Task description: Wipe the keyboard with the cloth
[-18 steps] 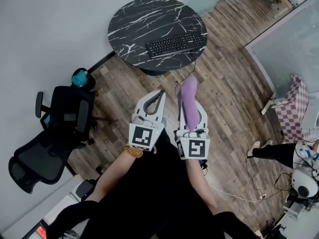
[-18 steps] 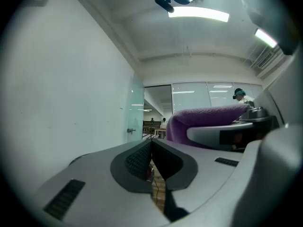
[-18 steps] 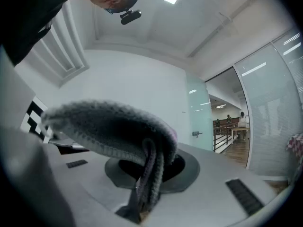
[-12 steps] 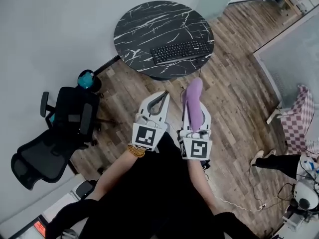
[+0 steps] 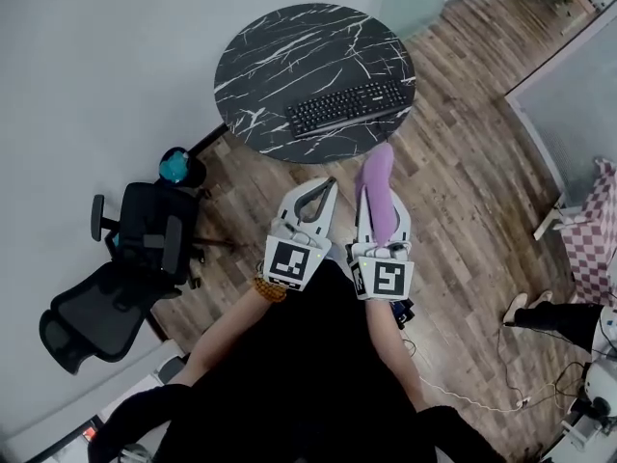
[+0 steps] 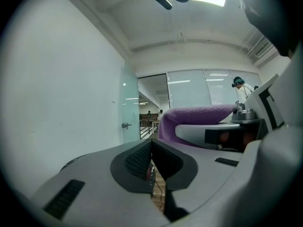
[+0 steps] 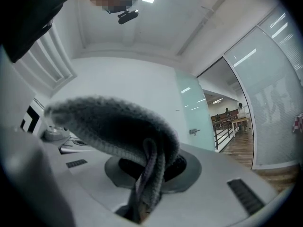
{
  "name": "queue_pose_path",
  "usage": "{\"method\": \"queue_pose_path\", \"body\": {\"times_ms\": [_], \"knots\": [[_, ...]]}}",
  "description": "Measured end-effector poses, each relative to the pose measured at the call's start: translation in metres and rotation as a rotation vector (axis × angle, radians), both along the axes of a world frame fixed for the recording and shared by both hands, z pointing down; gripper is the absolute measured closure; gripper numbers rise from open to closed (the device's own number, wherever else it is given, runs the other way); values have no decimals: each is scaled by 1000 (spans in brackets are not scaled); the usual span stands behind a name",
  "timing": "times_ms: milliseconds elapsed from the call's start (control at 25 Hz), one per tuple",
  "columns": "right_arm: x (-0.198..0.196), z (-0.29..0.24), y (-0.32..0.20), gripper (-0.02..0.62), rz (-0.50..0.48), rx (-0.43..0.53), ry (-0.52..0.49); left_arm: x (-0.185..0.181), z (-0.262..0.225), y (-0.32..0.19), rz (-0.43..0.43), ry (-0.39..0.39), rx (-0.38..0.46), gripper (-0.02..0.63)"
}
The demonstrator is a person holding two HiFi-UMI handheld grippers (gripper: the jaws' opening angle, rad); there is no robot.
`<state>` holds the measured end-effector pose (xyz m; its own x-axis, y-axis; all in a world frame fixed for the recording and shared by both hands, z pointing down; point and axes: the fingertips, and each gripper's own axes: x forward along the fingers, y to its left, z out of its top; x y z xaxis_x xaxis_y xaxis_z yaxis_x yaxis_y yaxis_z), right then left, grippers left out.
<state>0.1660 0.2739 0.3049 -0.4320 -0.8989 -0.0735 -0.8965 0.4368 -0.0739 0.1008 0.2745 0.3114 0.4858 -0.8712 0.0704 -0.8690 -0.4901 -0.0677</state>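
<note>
one black keyboard [image 5: 349,105] lay on the round, dark marbled tabletop [image 5: 280,51], toward its near edge, untouched. one purple cloth [image 5: 378,186] was well apart from it, draped along the top of the right tongs [image 7: 150,188], whose jaws were clenched on a fold of it. the left tongs [image 5: 326,185] were clenched with nothing between the pads. the two tongs were held level, side by side over the wooden floor [image 5: 463,210], just short of the tabletop. one black office chair [image 5: 125,278] stood to the left by the wall. against the earlier frames, the tongs and cloth had drawn slightly nearer the tabletop's edge in the head view, both grips were unchanged, and the keyboard had not moved on the tabletop
</note>
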Motion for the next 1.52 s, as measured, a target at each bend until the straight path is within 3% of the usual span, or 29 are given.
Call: {"method": "queue_pose_path", "body": {"times_ms": [280, 680, 960, 1240, 1520], "knots": [[20, 4, -30, 523, 6, 0, 2, 21, 9, -32, 10, -12, -18, 592], [19, 29, -80, 523, -7, -86, 3, 21, 25, -83, 41, -4, -46, 592], [17, 47, -132, 523, 9, -182, 56, 11, 33, -138, 78, 10, -60, 592], [30, 55, -196, 523, 46, -258, 86, -20, 48, -197, 95, 14, -97, 592], [22, 84, -249, 523, 69, -431, 70, -60, 67, -243, 133, 11, -134, 592]]}}
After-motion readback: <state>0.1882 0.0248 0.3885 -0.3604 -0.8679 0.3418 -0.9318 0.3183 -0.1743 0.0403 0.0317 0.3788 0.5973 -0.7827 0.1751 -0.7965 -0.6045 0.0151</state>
